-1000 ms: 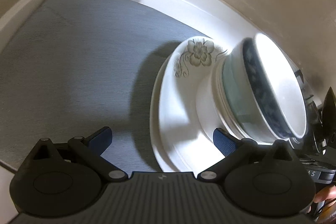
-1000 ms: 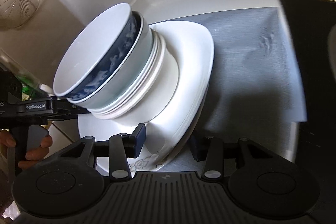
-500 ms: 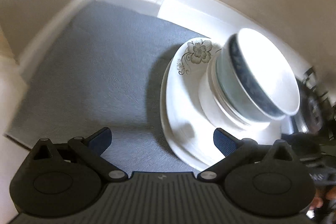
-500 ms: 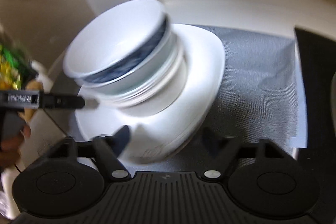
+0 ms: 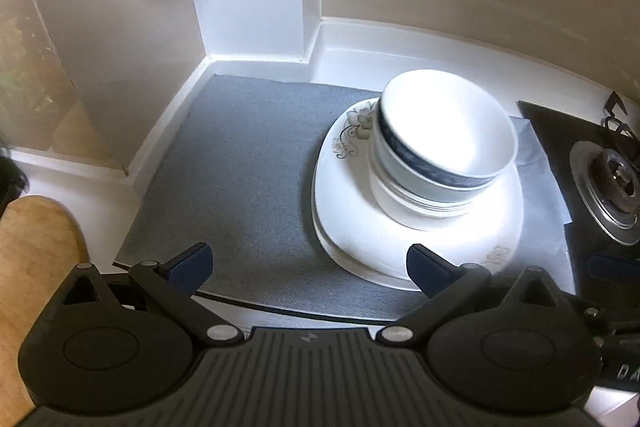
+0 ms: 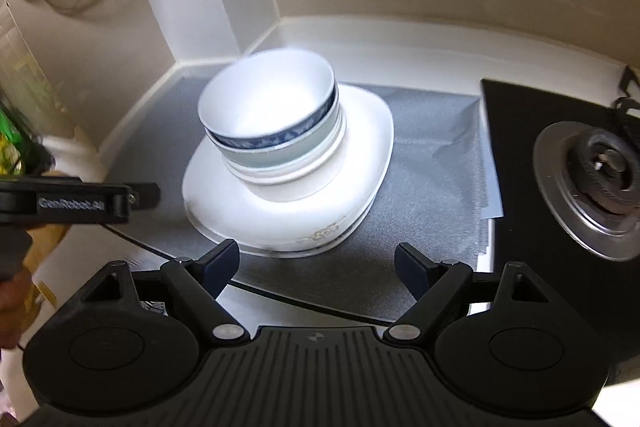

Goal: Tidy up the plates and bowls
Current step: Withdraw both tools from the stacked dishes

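**A:** Since the stack is already standing on the grey woven mat (image 5: 248, 163), what does doing this step well come down to?

**B:** Pulling clear without a nudge, I'd say. The left hand-held gripper (image 5: 308, 263) has its jaws wide apart with nothing between them. The right hand-held gripper (image 6: 316, 263) is opening, also empty; its fingertips sit just short of the near edge of the square white plates with grey floral trim (image 6: 360, 155). Any sideways brush there could shift everything above.

**A:** And what is sitting in what?

**B:** At least two of those plates lie nested on the mat. On them stands a plain white ceramic bowl (image 6: 296, 183), a pale green bowl (image 6: 280, 159) sits inside that, and a white bowl with a dark blue band (image 6: 268, 107) is nested on top, empty. From the left view the top bowl looks slightly tilted.

**A:** What surrounds the plates?

**B:** To their right lies the black gas hob with its steel burner (image 6: 600, 167). Behind the plates the white bench (image 5: 400, 59) meets the wall.
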Tool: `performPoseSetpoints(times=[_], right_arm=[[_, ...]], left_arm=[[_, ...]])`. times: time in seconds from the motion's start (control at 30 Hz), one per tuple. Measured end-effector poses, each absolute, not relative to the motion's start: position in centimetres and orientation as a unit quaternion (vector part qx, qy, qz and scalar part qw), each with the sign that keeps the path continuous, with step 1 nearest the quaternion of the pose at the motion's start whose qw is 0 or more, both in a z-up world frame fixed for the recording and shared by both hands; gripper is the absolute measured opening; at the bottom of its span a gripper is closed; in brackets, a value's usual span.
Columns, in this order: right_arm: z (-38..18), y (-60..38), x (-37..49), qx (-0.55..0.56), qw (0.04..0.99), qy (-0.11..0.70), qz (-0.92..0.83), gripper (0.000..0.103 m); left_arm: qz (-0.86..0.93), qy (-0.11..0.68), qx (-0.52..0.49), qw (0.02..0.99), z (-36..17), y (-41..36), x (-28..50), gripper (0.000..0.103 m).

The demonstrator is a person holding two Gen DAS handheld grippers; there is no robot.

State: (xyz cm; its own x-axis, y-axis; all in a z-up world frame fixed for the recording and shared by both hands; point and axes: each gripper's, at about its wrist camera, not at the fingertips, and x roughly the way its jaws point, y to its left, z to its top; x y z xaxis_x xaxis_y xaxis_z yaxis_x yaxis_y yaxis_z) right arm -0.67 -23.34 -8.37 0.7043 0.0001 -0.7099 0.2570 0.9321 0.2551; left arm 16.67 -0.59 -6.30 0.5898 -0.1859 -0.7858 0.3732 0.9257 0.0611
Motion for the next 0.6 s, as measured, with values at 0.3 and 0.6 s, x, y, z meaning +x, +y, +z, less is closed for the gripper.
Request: performPoseSetpoints(times=[0.3, 0.6], right_arm=[[-6.4, -22.4, -2.9, 0.151, 0.923, 0.345, -0.081, 0.088], [-6.4, -22.6, -3.7, 0.153, 0.924, 0.341, -0.081, 0.088]], left_arm=[[-0.153, 0.402, 0.131, 0.893, -5.2, -2.3, 14.7, 0.103], [-0.168, 0.397, 0.137, 0.892, -4.8, -3.2, 13.6, 0.103]])
